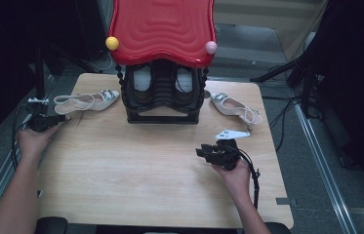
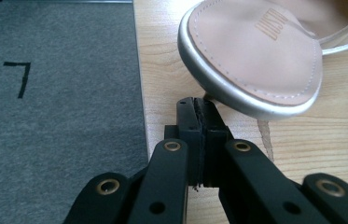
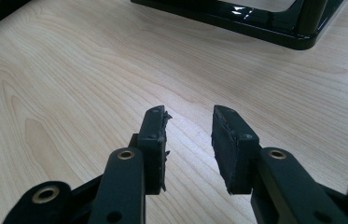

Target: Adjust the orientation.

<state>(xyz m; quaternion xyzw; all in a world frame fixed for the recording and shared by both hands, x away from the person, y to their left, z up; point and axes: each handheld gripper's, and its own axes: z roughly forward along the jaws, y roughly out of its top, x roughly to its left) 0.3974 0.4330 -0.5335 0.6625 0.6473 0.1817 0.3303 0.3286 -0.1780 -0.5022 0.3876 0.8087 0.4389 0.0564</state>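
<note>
Left claw [image 1: 55,118] sits at the bench's [image 1: 135,185] left edge with its jaws pressed flat together on nothing, their tips just short of the heel end of the left sandal [image 1: 88,101]; in the left gripper view the left claw [image 2: 195,105] points at that sandal's [image 2: 255,56] pale insole and silver rim, and whether the tips touch the rim is hard to tell. Most of that shoe is cut off by the frame there, and grey floor carpet [image 2: 59,93] lies directly beside the bench edge, so little room remains on that side. Right claw [image 1: 203,152] rests low over the bench's right half, jaws parted by a moderate gap and holding nothing; the right gripper view shows the right claw [image 3: 189,116] over bare wood, with the black base of the rack [image 3: 255,21] ahead. The right sandal [image 1: 235,107] lies near the bench's right edge, beyond that claw and apart from it. A red wavy top [image 1: 162,29] covers the rack [image 1: 162,95], hiding most of the pair of shoes inside. Open wood stretches across the bench's near half between the two hands.
</note>
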